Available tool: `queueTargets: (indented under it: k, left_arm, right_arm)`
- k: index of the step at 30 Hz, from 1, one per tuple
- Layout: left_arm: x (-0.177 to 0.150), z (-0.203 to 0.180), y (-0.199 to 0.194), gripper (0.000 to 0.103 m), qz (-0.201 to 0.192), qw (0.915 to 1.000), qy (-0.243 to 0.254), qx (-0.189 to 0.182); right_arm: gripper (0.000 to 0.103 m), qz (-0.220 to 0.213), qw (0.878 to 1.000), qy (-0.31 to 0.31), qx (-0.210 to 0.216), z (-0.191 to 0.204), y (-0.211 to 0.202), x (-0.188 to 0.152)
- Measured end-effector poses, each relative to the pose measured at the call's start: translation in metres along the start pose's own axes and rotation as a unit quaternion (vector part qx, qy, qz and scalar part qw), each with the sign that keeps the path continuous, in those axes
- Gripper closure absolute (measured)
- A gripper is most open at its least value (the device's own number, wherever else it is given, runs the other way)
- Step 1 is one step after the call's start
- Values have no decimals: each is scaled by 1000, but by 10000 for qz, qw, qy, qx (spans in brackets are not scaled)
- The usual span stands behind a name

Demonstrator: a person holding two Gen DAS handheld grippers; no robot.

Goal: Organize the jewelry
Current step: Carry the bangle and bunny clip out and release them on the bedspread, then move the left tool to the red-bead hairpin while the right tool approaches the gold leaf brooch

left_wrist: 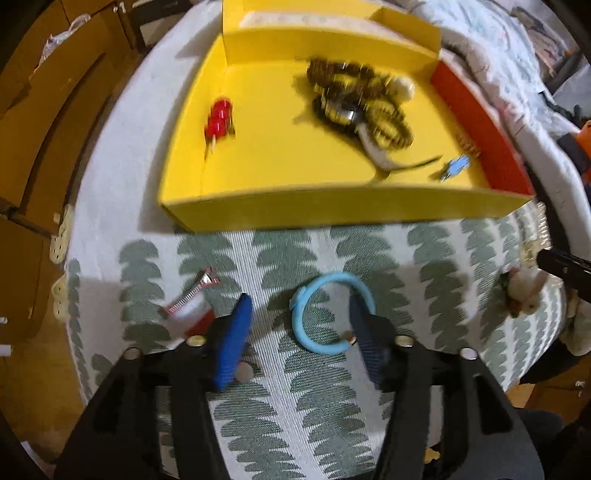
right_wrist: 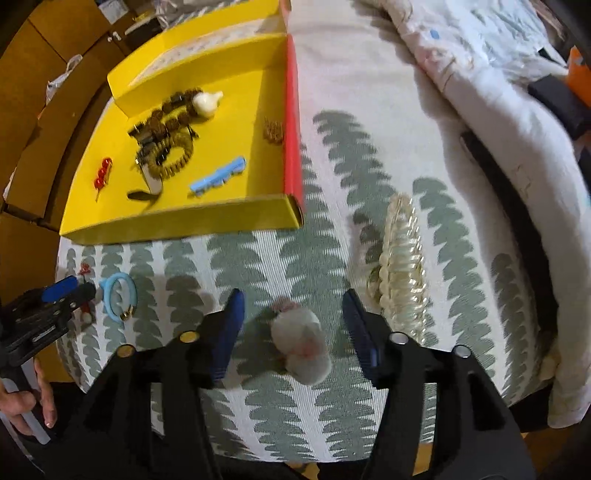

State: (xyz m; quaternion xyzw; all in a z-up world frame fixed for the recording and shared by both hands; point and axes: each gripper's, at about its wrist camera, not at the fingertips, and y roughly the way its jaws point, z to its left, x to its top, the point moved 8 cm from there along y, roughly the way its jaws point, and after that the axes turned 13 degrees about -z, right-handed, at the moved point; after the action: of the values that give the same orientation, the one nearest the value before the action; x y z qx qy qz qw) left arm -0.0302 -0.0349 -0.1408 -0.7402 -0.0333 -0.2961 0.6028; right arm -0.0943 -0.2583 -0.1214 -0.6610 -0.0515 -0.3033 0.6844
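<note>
The work surface is a bed (right_wrist: pixel 332 92) covered by a white cloth with rows of green leaf-shaped print (left_wrist: pixel 295 406). A crumpled white quilt (right_wrist: pixel 480 85) lies along the far right. Brown wooden cabinets (left_wrist: pixel 48 110) stand to the left, with a white plastic bag (left_wrist: pixel 61 33) on top. Lighting is warm and indoor.

The left tool (left_wrist: pixel 299 325) straddles a blue ring (left_wrist: pixel 325 314), jaws apart, seemingly not gripping.
</note>
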Motion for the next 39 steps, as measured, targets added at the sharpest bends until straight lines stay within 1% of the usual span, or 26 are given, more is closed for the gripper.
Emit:
queueTargets:
  k: [3,6,8,11,13,15,18,20,23,28,31,34,37,39]
  left_arm:
    - [18,2,-21,41,-296,9995,-22,-112]
    - [43,8,-34,41,-530,9985,12,-126]
    - [60,6,-34,41,-604,9981,9,-151]
    - [85,6,-28,41,-578,9980,-43,-257]
    - [95,13,-21,41,-559,9982,-107,-165]
    - [101,18,-11,41,-542,9985,-43,34]
    - [105,20,6,41,-406,9992,-12,67]
    - [108,22,19,41,-358,9992,22,161]
    - [112,23,35,41,-301,9991,81,276]
    - [119,23,58,41,-232,9976,278,587]
    - [122,28,70,41,-204,9952,378,880]
    - [121,34,82,41,-121,9938,361,1041]
    - [119,38,94,41,18,9934,325,1103]
    - [120,40,100,42,29,9936,317,1080]
  right_arm:
    - [44,-234,9995,73,199,8,-10,12]
    - [44,-569,9980,59,282,20,-21,30]
    - [44,-723,9966,48,396,29,-25,40]
    - [44,-884,9945,11,565,44,-26,57]
    - [44,-942,9941,1,541,50,-22,65]
    - [44,-956,9943,-50,460,54,-18,70]
    - [44,-949,9944,-91,455,60,-9,78]
    - [44,-951,9946,-138,390,64,-2,85]
    - [44,-923,9948,-140,411,67,8,92]
    - [44,-812,9961,-203,267,67,29,99]
    - [44,-784,9964,-243,194,70,40,103]
    - [44,-735,9968,-275,146,71,49,109]
    - [44,-658,9973,-294,114,73,59,114]
    - [44,-638,9974,-319,73,75,65,118]
